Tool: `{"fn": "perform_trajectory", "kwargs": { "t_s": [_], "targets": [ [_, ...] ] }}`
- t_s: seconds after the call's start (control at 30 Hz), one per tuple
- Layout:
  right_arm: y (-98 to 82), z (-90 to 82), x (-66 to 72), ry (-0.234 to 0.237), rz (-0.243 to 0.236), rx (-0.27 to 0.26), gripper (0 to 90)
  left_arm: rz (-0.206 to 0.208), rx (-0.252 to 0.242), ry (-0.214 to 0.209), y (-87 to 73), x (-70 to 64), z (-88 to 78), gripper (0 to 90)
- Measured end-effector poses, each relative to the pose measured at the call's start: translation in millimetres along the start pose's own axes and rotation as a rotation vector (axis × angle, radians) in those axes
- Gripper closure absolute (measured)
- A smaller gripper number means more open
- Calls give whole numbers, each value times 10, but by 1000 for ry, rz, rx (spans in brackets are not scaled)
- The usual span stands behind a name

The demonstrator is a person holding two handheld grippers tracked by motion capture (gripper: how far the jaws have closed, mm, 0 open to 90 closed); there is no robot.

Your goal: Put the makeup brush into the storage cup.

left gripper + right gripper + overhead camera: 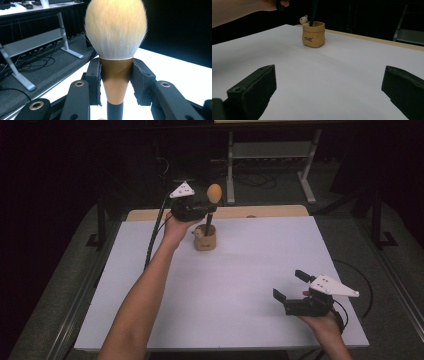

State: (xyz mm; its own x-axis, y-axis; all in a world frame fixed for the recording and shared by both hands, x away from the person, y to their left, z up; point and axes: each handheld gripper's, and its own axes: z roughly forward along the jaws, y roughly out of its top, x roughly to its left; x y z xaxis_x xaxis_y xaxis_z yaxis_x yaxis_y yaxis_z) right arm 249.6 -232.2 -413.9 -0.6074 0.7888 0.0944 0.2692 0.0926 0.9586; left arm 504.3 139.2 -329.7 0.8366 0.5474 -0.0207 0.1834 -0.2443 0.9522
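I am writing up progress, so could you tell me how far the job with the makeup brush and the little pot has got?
Done: the left gripper is shut on the makeup brush at its copper collar, and the dark handle already stands inside the pot. In hand: the brush is held upright there. Left: letting go of the brush. The right gripper sits open and idle on the table.

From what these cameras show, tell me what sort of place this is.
Probably a lab or workshop set up for recording: a white-topped table in a dark room, cables trailing on the floor, and a metal-legged bench behind.
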Motion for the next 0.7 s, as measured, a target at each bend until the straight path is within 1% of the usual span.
{"fn": "perform_trajectory", "kwargs": {
  "t_s": [0.07,0.13,0.3,0.33,0.47,0.5,0.63,0.67,0.7],
  "targets": [
    [0,-1,1,1,0,0,0,1,9,3,-15,-4,21,623],
    [-1,-3,-2,0,-1,0,0,11,19,2,-26,2,30,624],
    [-1,-6,-3,0,-2,-2,0,11,28,8,-46,-10,56,624],
    [0,-6,-2,1,-2,-4,0,17,39,13,-62,-13,67,624],
    [-2,-10,-3,2,-3,-1,0,9,44,13,-102,-6,80,623],
    [-2,-10,-4,1,-3,-1,0,18,48,15,-112,4,80,623],
    [-2,-9,-3,2,-3,2,0,5,54,17,-146,15,82,623],
    [-3,-7,-3,2,-4,2,0,9,55,16,-153,21,81,623],
    [-3,-7,-1,2,-4,2,0,-1,54,16,-163,19,83,623]
  ]
}}
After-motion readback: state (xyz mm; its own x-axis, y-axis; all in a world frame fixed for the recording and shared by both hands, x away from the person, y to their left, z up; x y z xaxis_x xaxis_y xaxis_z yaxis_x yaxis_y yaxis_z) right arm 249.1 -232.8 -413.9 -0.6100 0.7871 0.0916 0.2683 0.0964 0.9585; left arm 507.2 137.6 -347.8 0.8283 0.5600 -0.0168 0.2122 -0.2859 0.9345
